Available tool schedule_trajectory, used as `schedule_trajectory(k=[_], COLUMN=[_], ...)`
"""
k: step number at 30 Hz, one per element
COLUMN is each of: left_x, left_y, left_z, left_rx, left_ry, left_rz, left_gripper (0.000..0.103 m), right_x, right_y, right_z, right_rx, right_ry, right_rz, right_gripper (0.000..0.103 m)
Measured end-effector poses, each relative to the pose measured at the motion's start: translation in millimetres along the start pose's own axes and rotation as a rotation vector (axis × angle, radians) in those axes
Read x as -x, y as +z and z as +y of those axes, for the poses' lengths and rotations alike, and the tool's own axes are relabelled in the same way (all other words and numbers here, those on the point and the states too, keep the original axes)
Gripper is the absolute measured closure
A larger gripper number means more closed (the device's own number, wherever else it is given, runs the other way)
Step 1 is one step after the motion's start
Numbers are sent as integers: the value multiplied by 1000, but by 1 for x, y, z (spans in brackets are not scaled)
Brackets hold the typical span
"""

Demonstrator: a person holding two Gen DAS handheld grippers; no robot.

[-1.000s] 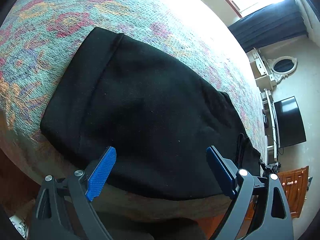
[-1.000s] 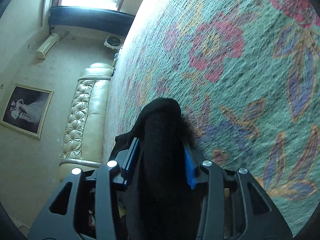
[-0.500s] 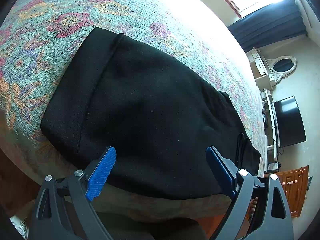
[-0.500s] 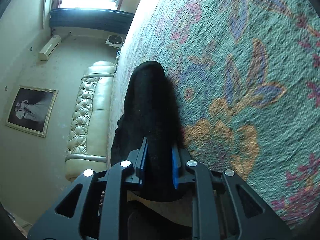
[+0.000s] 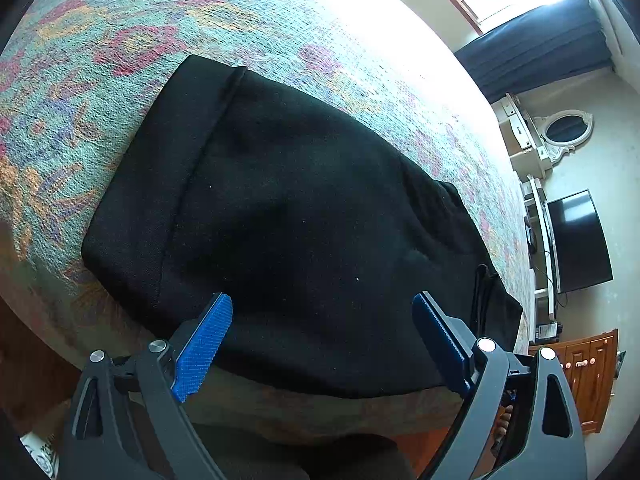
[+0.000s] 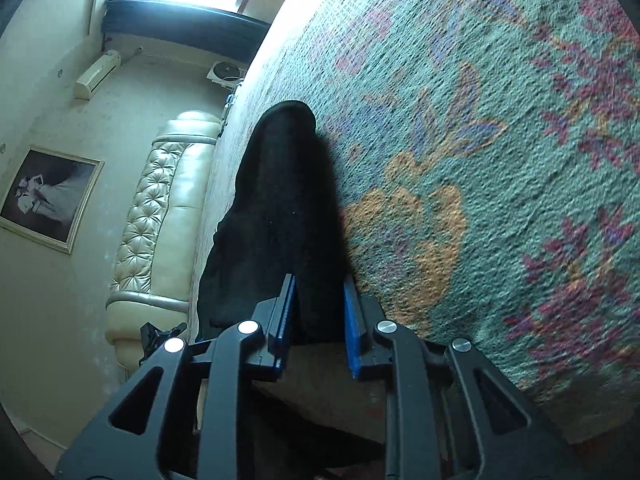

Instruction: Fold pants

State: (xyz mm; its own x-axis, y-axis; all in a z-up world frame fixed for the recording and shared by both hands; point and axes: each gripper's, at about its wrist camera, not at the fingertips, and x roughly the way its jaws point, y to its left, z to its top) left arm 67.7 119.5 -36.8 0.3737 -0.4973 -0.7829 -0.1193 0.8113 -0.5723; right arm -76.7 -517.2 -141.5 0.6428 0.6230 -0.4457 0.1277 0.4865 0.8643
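- The black knit pants (image 5: 288,216) lie folded into a thick, rough rectangle at the near edge of a bed covered with a teal woven spread patterned in pink and orange flowers (image 5: 120,40); one end, where a drawstring shows, hangs close to the bed's corner.
- The right gripper (image 6: 318,316) has its jaws pinching a thick bunch of the cloth (image 6: 292,208) between the blue pads. So bulky a bite may be only partly caught; I judge inner layers could slide out during a lift and undo the fold.
- A pull toward the bed's edge could drag the whole stack off, since it sits so near the drop.
- The left gripper (image 5: 320,340) hovers just above the near hem, jaws spread wide and holding nothing. With that side unpinned, the pile may skew or bunch when the right side moves.
- The rough spread could snag the knit and hold the lower layers back.
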Motion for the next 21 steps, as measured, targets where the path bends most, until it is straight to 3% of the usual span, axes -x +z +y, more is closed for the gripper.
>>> schedule_trajectory(k=[2, 4, 7, 9, 12, 15, 21], left_x=[1, 2, 12, 26, 47, 61, 45], left_y=[0, -2, 1, 6, 15, 29, 57], left_z=[0, -2, 0, 6, 23, 51, 95], left_rx=[-5, -16, -27, -10, 11, 48, 68], left_ry=[-3, -9, -63, -126, -210, -247, -224], left_rz=[-1, 5, 27, 22, -6, -50, -44], left_gripper=[13, 13, 13, 13, 13, 13, 13], right_x=[5, 14, 21, 23, 16, -3, -55], right_y=[-1, -1, -3, -8, -17, -28, -60], right_z=[7, 18, 52, 74, 103, 130, 167], right_rx=[-30, -32, 37, 78, 118, 160, 199], right_ry=[12, -42, -162, -216, -174, -148, -79], right_rz=[-19, -63, -108, -145, -164, -152, -43], right_gripper=[65, 47, 43, 32, 32, 31, 31])
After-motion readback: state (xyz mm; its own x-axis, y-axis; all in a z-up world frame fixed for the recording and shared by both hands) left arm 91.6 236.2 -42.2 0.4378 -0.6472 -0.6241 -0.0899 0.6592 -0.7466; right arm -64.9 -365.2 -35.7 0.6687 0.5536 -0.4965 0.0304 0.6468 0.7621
